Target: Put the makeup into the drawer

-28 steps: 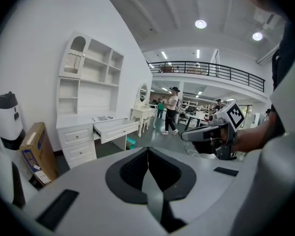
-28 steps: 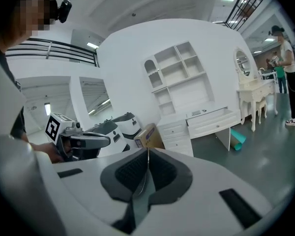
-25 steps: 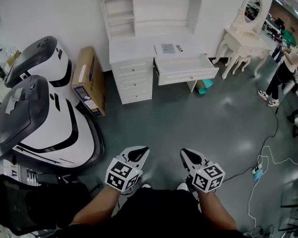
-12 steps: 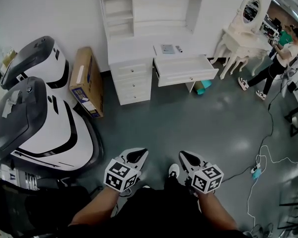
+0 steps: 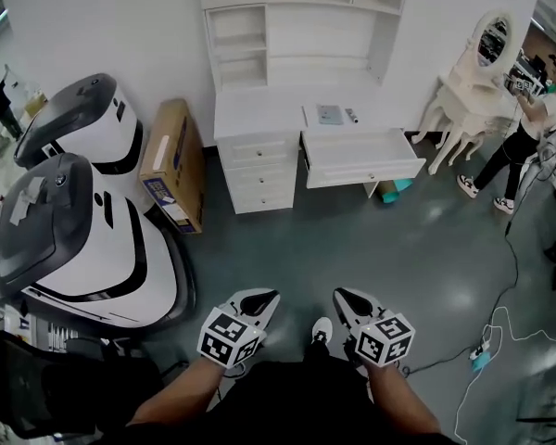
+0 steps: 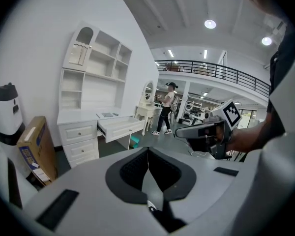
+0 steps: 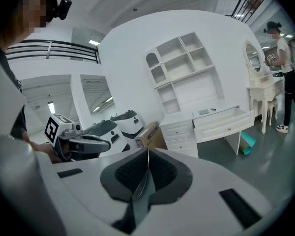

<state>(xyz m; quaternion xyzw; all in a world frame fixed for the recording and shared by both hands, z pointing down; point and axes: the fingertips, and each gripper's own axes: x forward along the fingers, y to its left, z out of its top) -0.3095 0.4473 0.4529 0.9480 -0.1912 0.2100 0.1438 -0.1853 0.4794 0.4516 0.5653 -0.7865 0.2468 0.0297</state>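
Makeup [image 5: 331,114] lies on top of the desk [image 5: 259,117], directly behind the open drawer [image 5: 361,160]. It is a flat, pale rectangular piece with a small dark stick [image 5: 352,115] just beside it, and both are too small to identify further. Neither item is in the drawer, so I judge the task not yet started. The drawer is a shallow white box with a panelled front and one small knob, and it stands pulled out toward me. I judge it is left open so the items can go in from above without a separate pull. A hutch [image 5: 296,26] of open square shelves, in the same white painted finish, rises above the desk top. My left gripper [image 5: 258,299] and right gripper [image 5: 346,299] hang side by side low in front of me, well apart from the desk, with their tips aimed toward it. On each, the jaws are pressed together along a thin seam with nothing between the ribbed dark pads, so I hold nothing. I judge this closed, low carry suits an approach on foot, since no grasp is possible from this range. Smooth grey shells carry the pads. Farther out, a brown cardboard box [image 5: 171,165] stands just left of the desk, and two glossy white machines [image 5: 74,239] with dark curved lids stand beyond it. A carved white vanity [image 5: 477,82] with an oval mirror stands at right, with a person [image 5: 528,133] beside it. A thin cable [image 5: 500,327] trails over the polished grey floor [image 5: 371,239].
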